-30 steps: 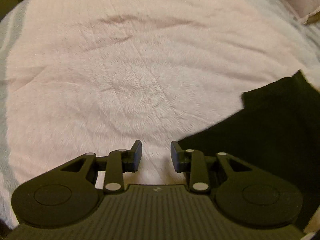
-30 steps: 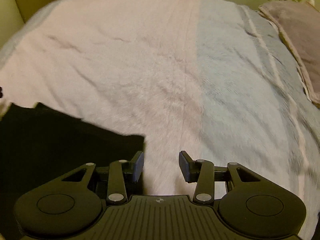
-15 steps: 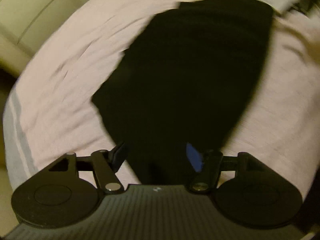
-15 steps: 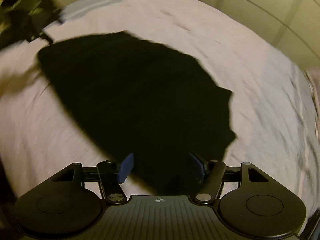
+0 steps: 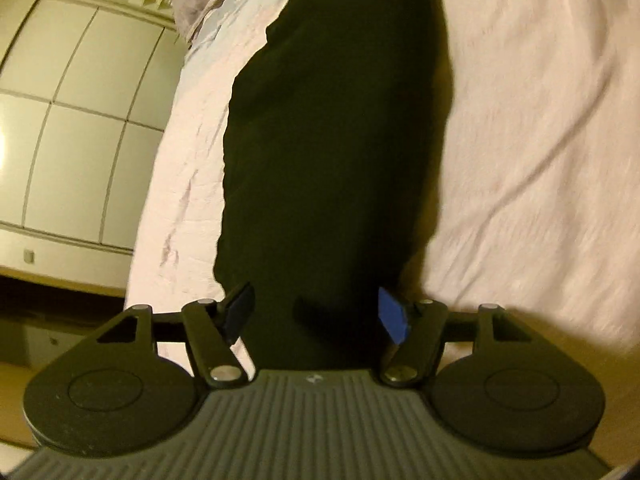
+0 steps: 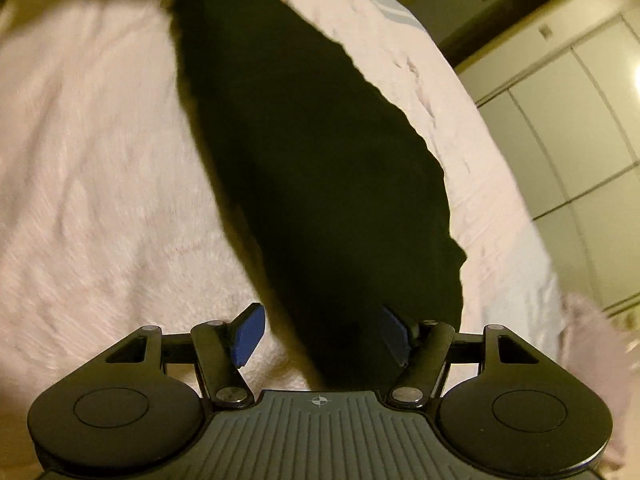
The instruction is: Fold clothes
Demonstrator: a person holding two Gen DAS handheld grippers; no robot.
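Matt black cloth garment (image 5: 332, 140); fuzzy pink blanket (image 5: 540, 120).

No text, label, brand, number or sign can be read in either view

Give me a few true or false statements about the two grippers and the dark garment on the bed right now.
1. The left gripper is open. True.
2. The right gripper is clamped on the black garment. False: its jaws stand wide apart.
3. The garment lies on a pale pink bedspread. True.
4. The garment is bright red. False: it is black.
5. Cupboard doors show beyond the bed. True.
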